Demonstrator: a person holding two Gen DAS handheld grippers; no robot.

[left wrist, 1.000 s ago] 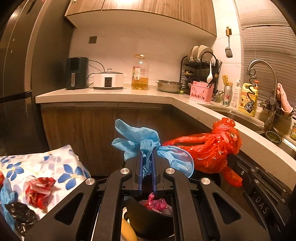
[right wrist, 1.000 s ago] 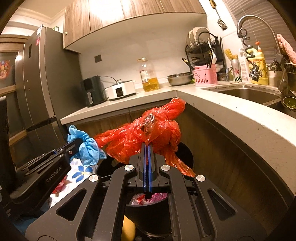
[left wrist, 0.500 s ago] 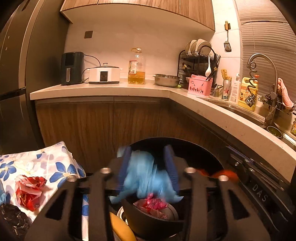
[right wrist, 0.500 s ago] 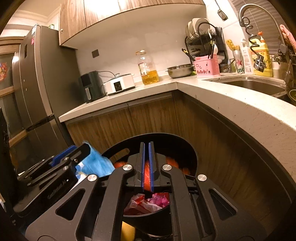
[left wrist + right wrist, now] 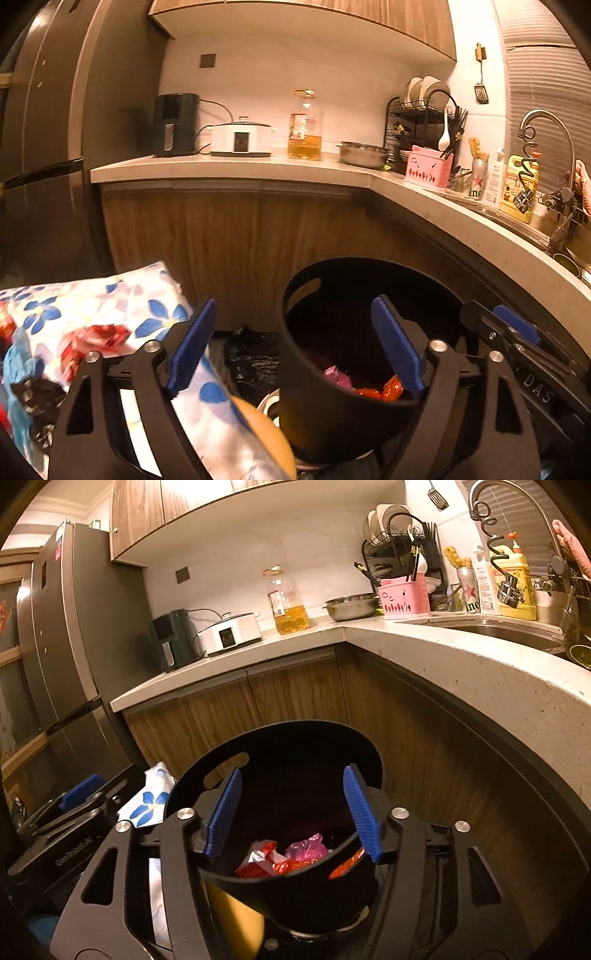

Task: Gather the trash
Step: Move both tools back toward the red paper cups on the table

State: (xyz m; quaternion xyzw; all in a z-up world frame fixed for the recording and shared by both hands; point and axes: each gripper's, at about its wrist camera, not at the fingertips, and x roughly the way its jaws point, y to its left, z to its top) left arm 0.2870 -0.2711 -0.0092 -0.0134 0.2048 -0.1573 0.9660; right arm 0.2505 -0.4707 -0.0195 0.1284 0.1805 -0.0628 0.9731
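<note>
From the left wrist, the left gripper (image 5: 295, 339) is hovering with jaws spread and empty, straddling the near rim of the black bin (image 5: 332, 369). Pink and red trash (image 5: 364, 384) is lying in the bin. Only this view is showing the floral cloth (image 5: 92, 306) to the left, carrying a red wrapper (image 5: 92, 343) and a black scrap (image 5: 37, 395).

From the right wrist, the right gripper (image 5: 293, 812) is hanging directly over the bin (image 5: 295, 746), jaws spread and empty. Here the trash (image 5: 288, 856) is showing more fully, and the left gripper (image 5: 77, 801) is appearing at the left. The counter (image 5: 461, 653) is curving behind.
</note>
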